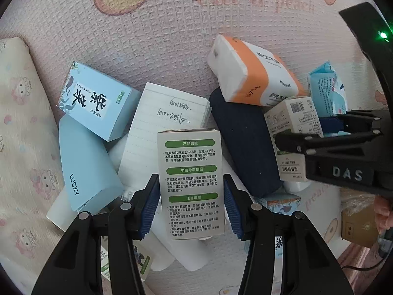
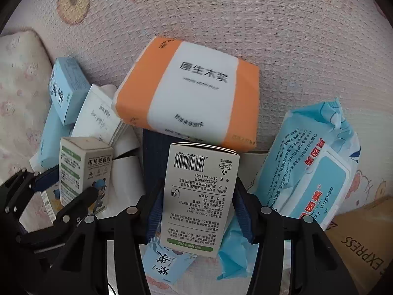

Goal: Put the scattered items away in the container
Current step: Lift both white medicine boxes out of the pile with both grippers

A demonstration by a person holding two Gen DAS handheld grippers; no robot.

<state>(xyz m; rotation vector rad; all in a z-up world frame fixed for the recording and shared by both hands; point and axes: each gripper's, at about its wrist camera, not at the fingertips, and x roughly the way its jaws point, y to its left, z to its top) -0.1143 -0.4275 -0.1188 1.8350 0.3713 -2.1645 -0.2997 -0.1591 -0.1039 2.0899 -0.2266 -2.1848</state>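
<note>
Your left gripper [image 1: 191, 198] jaws clamp one white repellent box [image 1: 190, 184]; your right gripper [image 2: 195, 211] jaws clamp another box [image 2: 199, 201], both upright between pads.

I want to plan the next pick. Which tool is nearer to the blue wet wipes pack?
Right. The right tool, holding a small box, is beside the wipes pack. The left tool is farther away, across the dark pouch.

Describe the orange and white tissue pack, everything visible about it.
The orange and white tissue pack is a soft plastic-wrapped brick, orange at both ends with a white middle band printed in dark Chinese characters. It looks sealed and full. It lies tilted, its near edge propped on a dark navy item, its far end toward the pink patterned mat. No gripper touches it.
</note>
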